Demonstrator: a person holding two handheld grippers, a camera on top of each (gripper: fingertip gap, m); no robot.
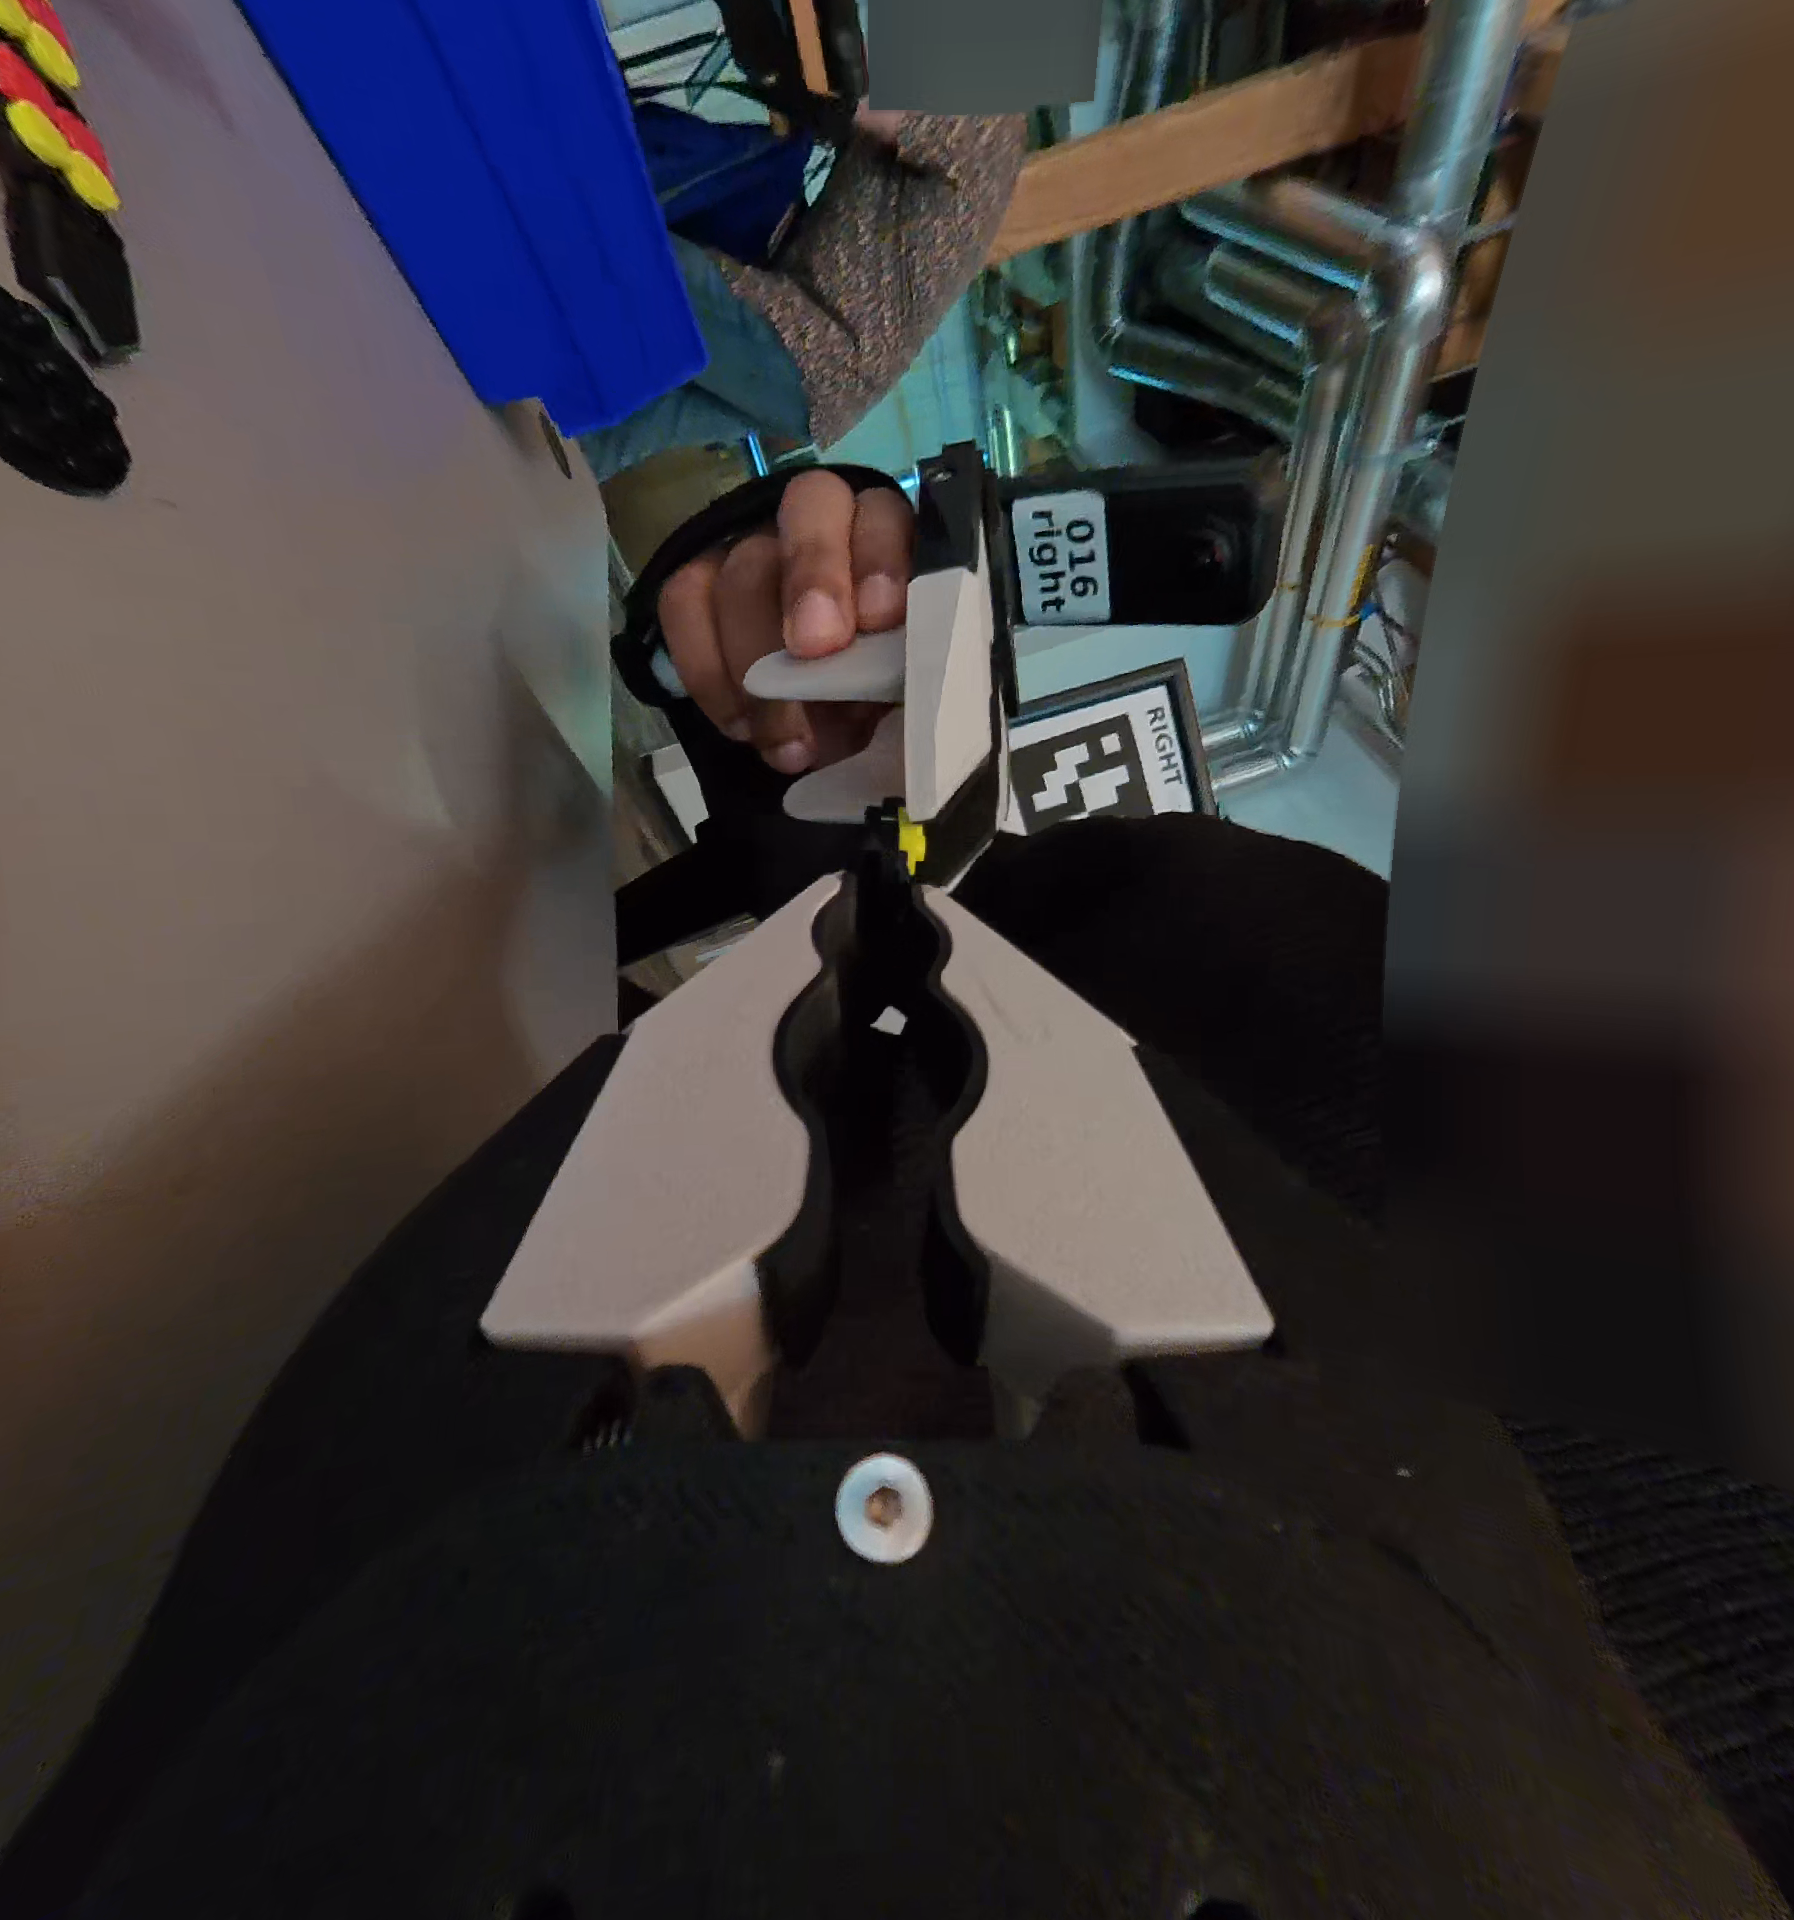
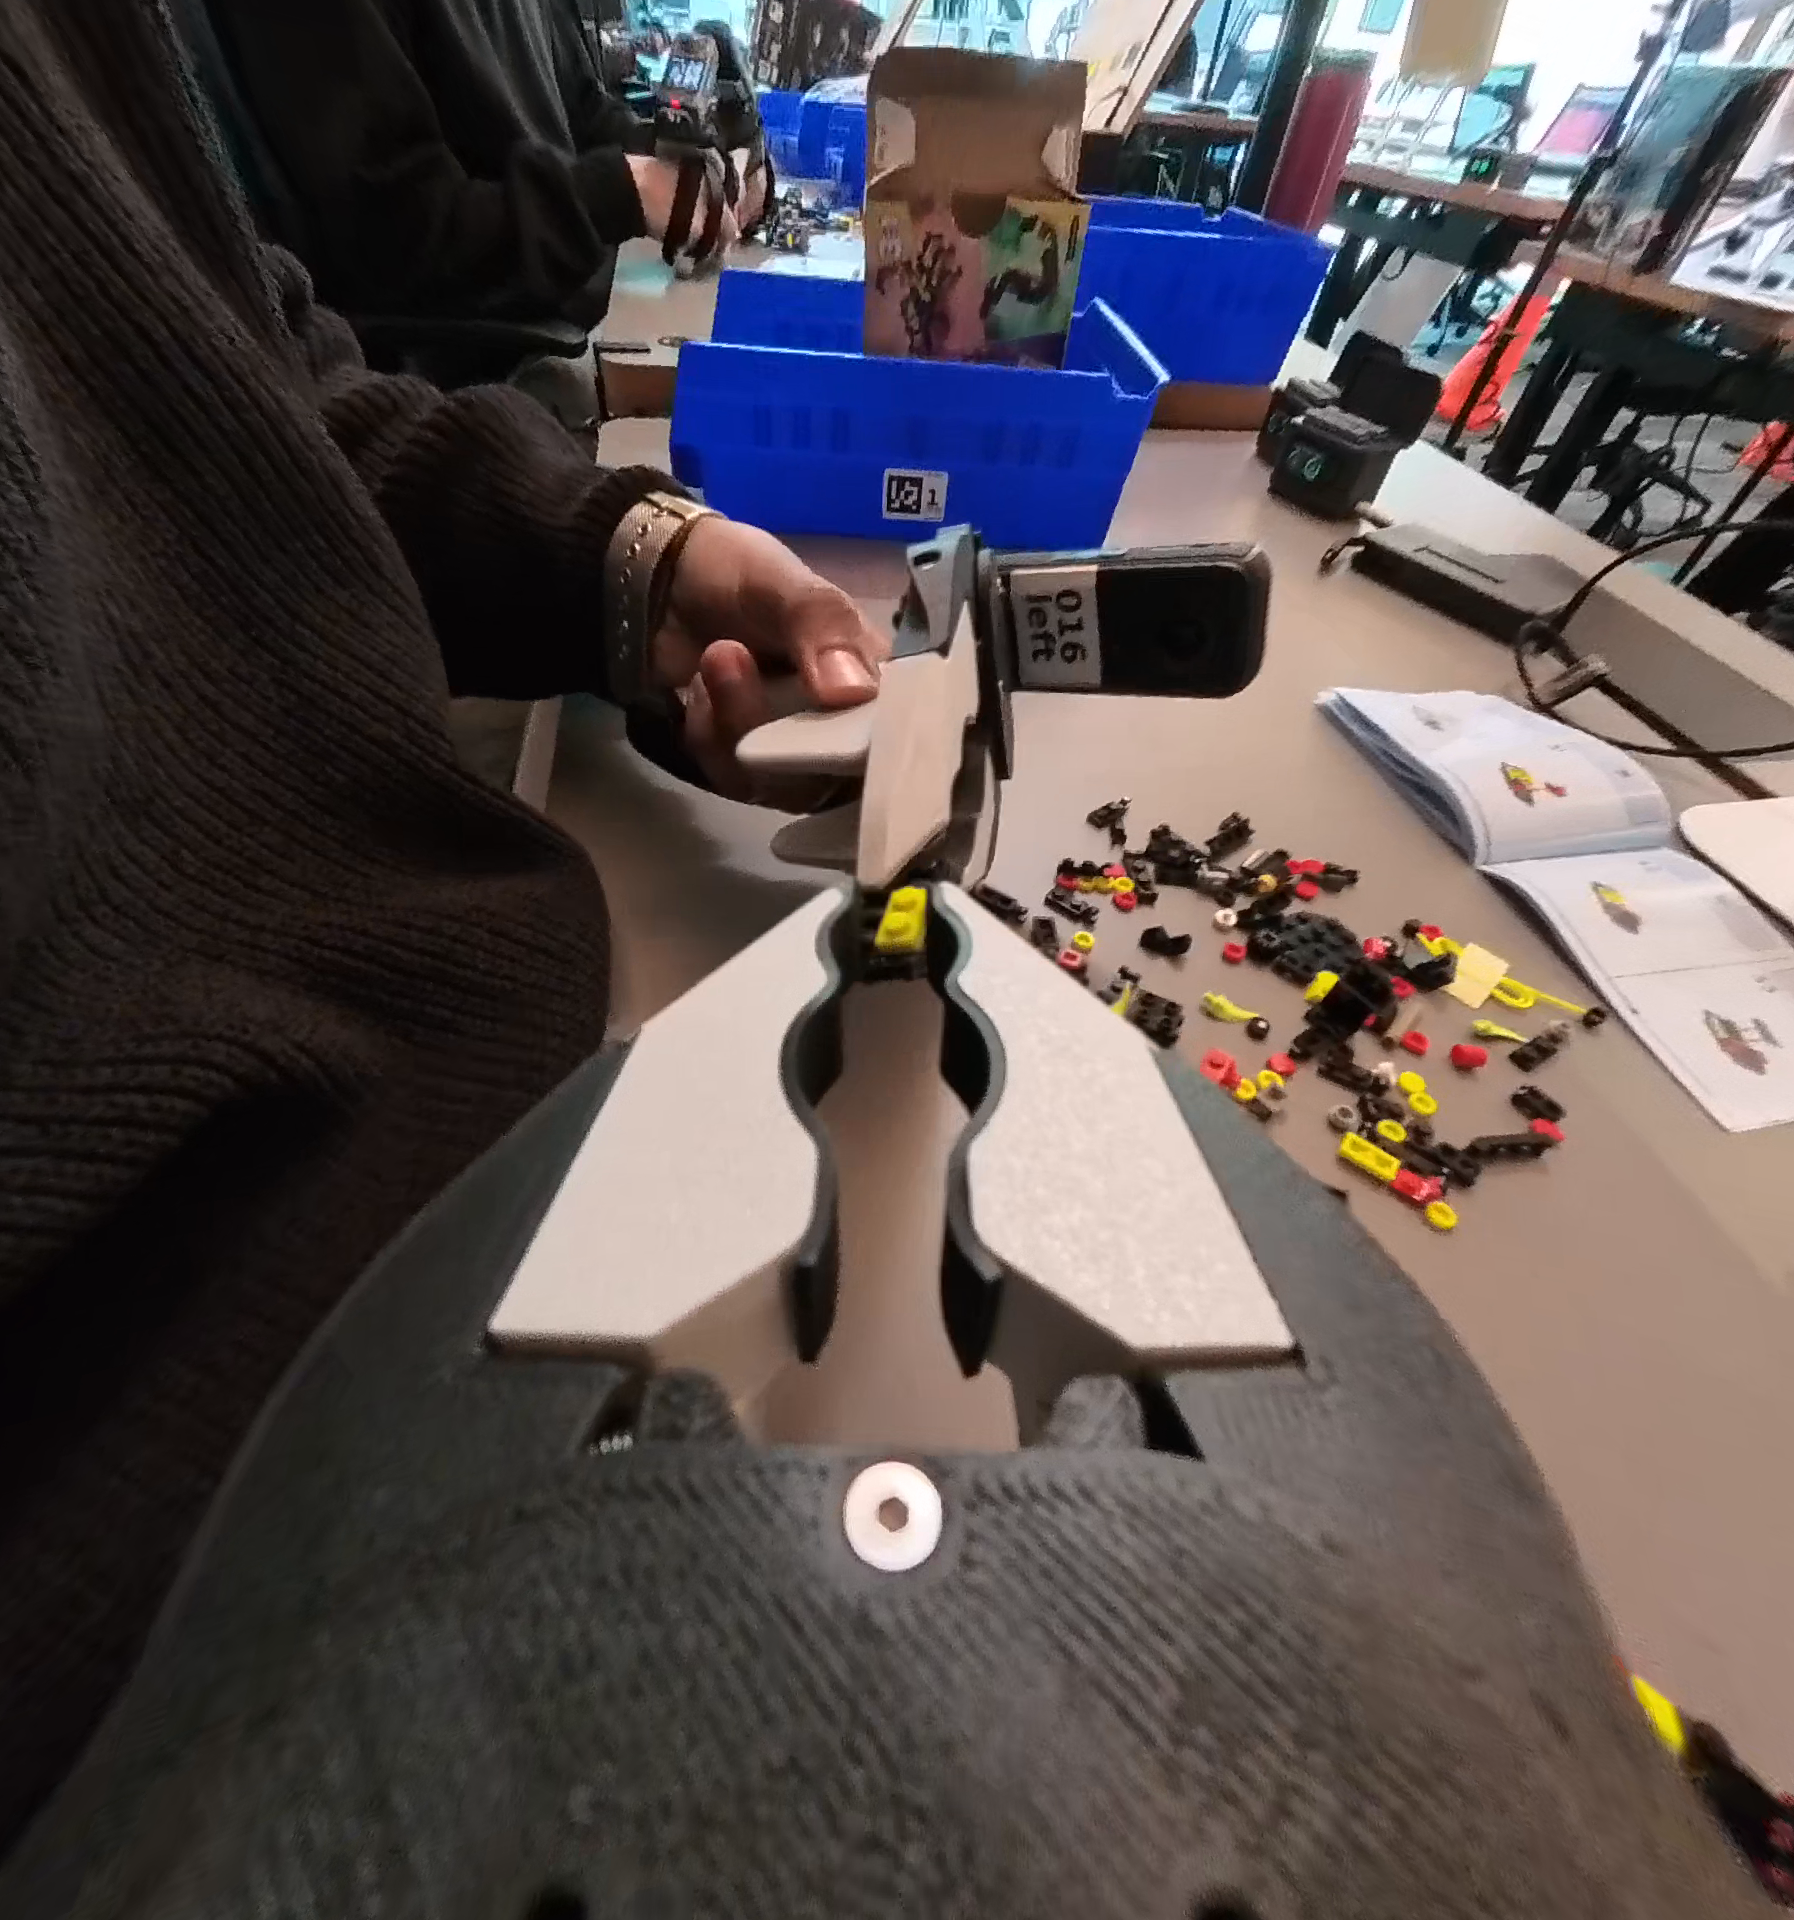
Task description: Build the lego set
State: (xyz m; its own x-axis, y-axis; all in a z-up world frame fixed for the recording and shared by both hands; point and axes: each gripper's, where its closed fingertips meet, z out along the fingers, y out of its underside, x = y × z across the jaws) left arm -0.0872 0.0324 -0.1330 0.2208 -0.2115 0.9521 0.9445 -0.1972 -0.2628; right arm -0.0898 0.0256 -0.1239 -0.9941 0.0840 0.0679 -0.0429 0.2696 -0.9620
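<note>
Both grippers meet tip to tip: the right gripper pinches a studded yellow-and-black lego piece, and the left gripper clamps a thin black piece, each with matte grey angular fingers.

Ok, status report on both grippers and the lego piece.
Left gripper shut on black piece. Right gripper shut on yellow-and-black piece, tips meeting mid-air. Loose bricks on table, nothing in the way.

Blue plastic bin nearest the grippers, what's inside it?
An opened cardboard box with colourful pictures stands inside the blue plastic bin, sticking up above its rim. The bin's front wall hides the box's bottom and anything else lying inside.
</note>
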